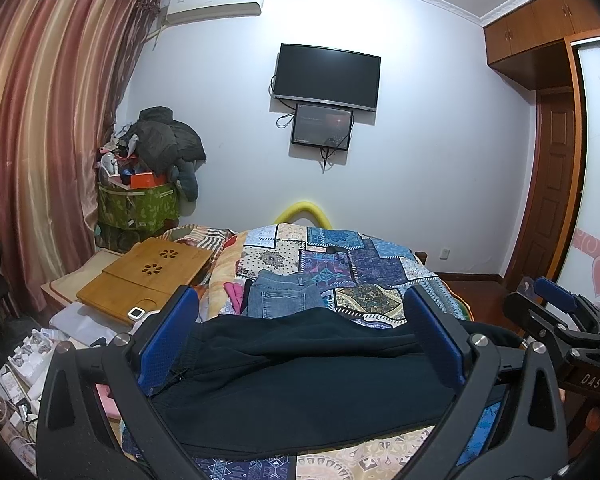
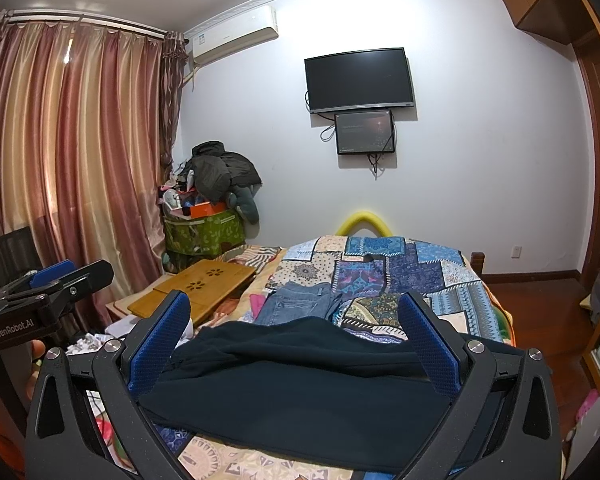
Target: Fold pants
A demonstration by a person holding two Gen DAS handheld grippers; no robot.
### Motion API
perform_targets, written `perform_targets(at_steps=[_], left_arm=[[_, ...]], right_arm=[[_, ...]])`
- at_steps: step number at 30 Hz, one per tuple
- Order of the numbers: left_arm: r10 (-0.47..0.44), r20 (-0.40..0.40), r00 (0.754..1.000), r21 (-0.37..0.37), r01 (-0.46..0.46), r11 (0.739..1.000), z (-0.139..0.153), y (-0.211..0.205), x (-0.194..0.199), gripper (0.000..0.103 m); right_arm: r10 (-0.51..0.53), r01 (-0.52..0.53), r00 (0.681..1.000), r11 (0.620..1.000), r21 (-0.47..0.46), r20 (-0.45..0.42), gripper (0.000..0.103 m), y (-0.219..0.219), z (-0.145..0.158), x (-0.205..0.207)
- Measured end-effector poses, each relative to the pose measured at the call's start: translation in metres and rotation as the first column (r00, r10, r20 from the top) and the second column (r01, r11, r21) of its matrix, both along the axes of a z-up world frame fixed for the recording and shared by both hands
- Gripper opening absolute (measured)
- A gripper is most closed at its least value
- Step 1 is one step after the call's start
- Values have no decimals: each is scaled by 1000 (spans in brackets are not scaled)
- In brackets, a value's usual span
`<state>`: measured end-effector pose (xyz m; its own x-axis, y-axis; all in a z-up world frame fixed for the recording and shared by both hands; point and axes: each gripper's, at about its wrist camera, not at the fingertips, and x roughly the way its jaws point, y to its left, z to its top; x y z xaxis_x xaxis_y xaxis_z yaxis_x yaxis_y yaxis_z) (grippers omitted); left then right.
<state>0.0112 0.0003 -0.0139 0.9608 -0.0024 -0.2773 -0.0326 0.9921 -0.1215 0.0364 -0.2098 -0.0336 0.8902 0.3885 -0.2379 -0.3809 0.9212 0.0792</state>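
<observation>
Dark navy pants lie across the near end of the bed on the patchwork quilt; they also show in the right wrist view. My left gripper is open, its blue fingers spread wide above the pants, holding nothing. My right gripper is open in the same way over the pants. Each gripper shows in the other's view: the right at the right edge, the left at the left edge.
Folded blue jeans and pink cloth lie on the quilt beyond the pants. A bamboo lap tray sits left of the bed. A green bin piled with clothes stands by the curtain. Clutter covers the floor at left.
</observation>
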Motion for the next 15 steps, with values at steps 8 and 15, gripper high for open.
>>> perform_targets(at_steps=[8,15], left_arm=[[-2,-1,1000,-6,2,1000,1,0,0,103],[-3,-1,1000,-8,3,1000,2,0,0,103]], right_arm=[[0,0,1000,1000,1,-1,103,0,0,1],[-1,1,1000,1000,1,-2,103,-2,-1,0]])
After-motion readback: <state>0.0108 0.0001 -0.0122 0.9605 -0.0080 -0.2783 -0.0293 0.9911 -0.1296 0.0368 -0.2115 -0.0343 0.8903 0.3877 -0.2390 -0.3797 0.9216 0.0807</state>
